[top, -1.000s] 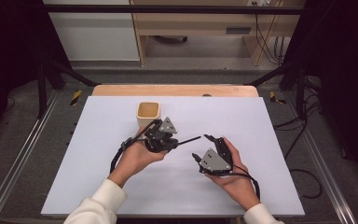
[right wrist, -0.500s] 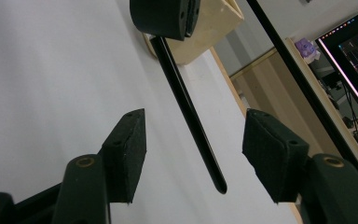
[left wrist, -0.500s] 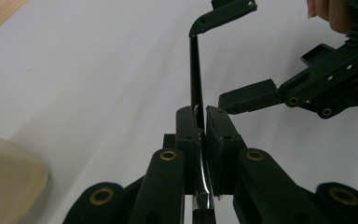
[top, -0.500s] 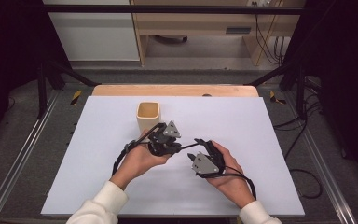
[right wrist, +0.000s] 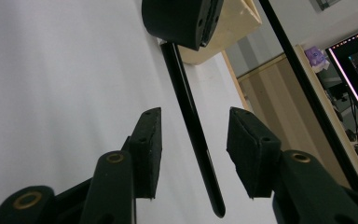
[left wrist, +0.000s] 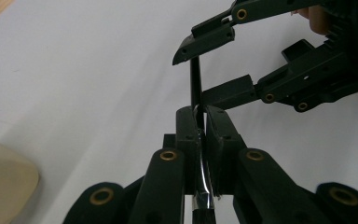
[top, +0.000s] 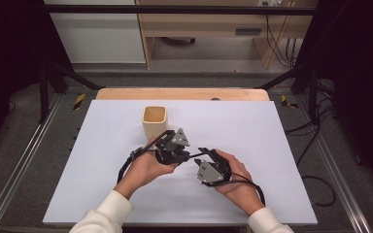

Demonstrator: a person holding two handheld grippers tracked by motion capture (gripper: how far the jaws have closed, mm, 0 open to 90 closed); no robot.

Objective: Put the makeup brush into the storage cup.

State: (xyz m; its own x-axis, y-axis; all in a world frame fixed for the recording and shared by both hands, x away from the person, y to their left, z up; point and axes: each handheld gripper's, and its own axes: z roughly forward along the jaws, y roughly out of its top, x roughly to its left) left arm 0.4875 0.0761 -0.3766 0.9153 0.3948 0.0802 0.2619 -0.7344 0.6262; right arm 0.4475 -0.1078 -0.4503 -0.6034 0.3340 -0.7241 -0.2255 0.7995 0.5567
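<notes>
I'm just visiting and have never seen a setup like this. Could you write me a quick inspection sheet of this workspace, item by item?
Surface: white table top, bare apart from the items below; a wooden strip runs along its far edge.
Job's things: thin black pen, held off the table; beige cup stands upright behind the hands.
Clutter: nothing seen.
Grippers: left gripper is shut on the pen; right gripper has just been closing, the pen lies between its pads, which stand apart from it on both sides.
Cables: a black cable trails from the left gripper; more cables lie on the floor to the right.
Surroundings: metal frame rails, wooden furniture behind.
</notes>
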